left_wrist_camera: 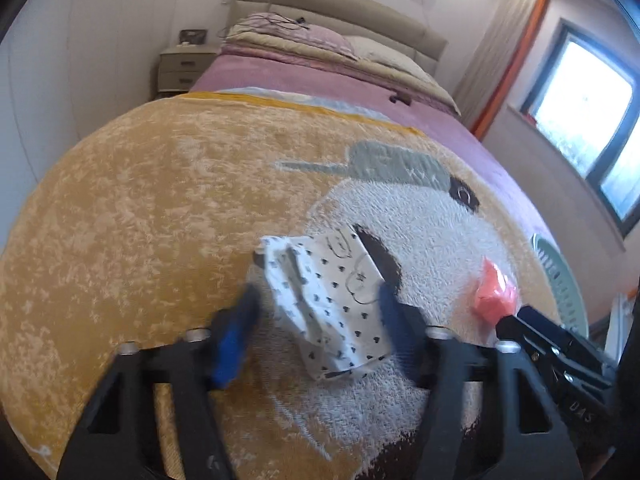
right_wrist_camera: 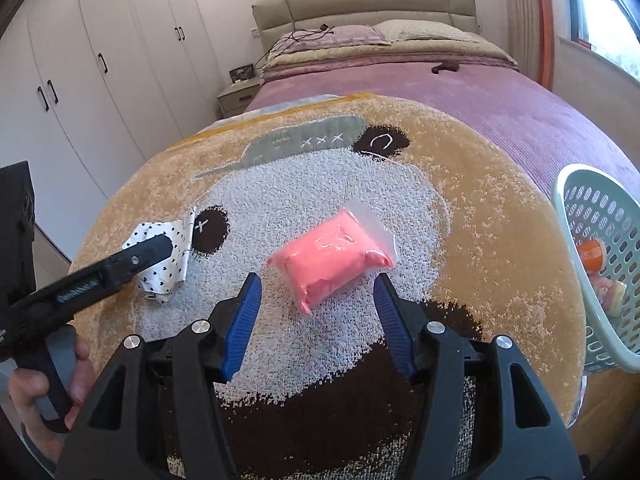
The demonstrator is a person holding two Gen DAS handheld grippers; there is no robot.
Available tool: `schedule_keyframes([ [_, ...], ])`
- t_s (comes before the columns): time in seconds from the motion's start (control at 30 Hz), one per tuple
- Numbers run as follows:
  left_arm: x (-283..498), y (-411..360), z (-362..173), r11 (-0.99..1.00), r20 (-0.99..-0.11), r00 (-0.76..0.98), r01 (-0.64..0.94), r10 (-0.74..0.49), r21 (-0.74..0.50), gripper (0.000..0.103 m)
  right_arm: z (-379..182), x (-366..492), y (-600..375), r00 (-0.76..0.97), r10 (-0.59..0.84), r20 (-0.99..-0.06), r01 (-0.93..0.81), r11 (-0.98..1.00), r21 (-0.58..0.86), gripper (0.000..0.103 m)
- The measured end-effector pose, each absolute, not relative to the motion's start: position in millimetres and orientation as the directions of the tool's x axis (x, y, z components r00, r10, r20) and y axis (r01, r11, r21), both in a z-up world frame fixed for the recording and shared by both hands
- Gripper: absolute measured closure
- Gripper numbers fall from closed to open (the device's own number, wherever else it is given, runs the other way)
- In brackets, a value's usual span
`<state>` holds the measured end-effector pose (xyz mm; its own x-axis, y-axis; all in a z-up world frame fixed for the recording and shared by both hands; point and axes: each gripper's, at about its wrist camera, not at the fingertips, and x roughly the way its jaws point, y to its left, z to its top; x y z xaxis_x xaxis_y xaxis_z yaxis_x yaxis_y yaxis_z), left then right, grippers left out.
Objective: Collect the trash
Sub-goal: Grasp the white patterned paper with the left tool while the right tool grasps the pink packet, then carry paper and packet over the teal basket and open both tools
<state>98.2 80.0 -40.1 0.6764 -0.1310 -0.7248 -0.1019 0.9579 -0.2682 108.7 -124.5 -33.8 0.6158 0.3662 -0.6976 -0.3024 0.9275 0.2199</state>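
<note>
Left wrist view: the left tool [left_wrist_camera: 318,308] straddles a crumpled white wrapper with black hearts [left_wrist_camera: 332,304] on the bear-patterned blanket [left_wrist_camera: 160,208] covering the bed [left_wrist_camera: 320,84]; its blue fingers [left_wrist_camera: 240,332] are blurred, and contact cannot be told.

Right wrist view: the right tool [right_wrist_camera: 318,294] hangs released, jaws apart, over a pink plastic packet [right_wrist_camera: 332,258] on the blanket. A pale green basket [right_wrist_camera: 592,240] stands at right, trash inside.
</note>
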Motion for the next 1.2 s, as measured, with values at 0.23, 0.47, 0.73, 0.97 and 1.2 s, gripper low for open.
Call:
schedule_keyframes([
  [0.23, 92, 71, -40, 0.970, -0.714, 0.686, -0.053, -0.139, -0.239, 0.092, -36, 126, -120, 0.551, 0.441, -0.708, -0.289, 0.897, 0.334, 0.048],
  [0.47, 89, 82, -41, 0.945, -0.684, 0.698, -0.034, -0.211, -0.326, 0.092, -37, 147, -102, 0.561, 0.393, -0.728, -0.254, 0.920, 0.300, 0.048],
  [0.73, 89, 83, -43, 0.936, -0.678, 0.698, -0.032, -0.230, -0.350, 0.092, -38, 140, -89, 0.605, 0.278, -0.746, -0.238, 0.957, 0.164, 0.063],
  [0.97, 87, 79, -36, 0.944, -0.665, 0.711, -0.003, -0.231, -0.331, 0.097, -33, 134, -108, 0.613, 0.321, -0.721, -0.228, 0.947, 0.228, 0.067],
  [1.2, 77, 48, -9, 0.946, -0.623, 0.734, 0.082, -0.270, -0.313, 0.098, -10, 119, -161, 0.671, 0.322, -0.668, -0.175, 0.944, 0.279, 0.067],
])
